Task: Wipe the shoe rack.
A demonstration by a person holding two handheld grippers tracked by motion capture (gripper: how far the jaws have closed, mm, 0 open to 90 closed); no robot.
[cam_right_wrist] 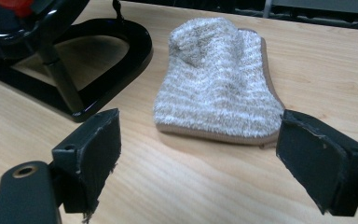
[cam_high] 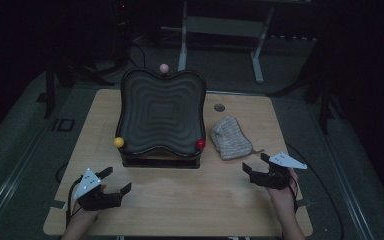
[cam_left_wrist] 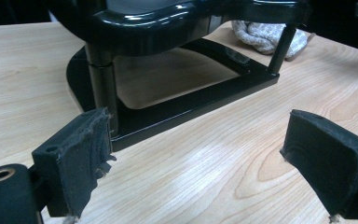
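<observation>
At the near edge of the table (cam_high: 180, 200), two hand-held grippers rest low over the wood, well apart. The left gripper (cam_high: 114, 181) sits at the near left, its jaws spread wide with nothing between them. The right gripper (cam_high: 256, 164) sits at the near right, jaws equally wide and holding nothing. Just beyond the right gripper lies a slipper (cam_high: 230, 137), fuzzy, striped beige and white, flat on the table with its toe pointing away. In the right gripper view the slipper (cam_right_wrist: 219, 79) lies straight ahead between the two jaws, near but not touching them. To the slipper's left stands a black tray (cam_high: 160, 110) with a rippled top, raised on short posts over a black base. A yellow ball (cam_high: 119, 142) sits at its near left corner, a red ball (cam_high: 200, 144) at its near right, and a pink ball (cam_high: 164, 67) at its far edge. The table is pale wood. The room behind is dark, with grey floor and metal frame legs.
</observation>
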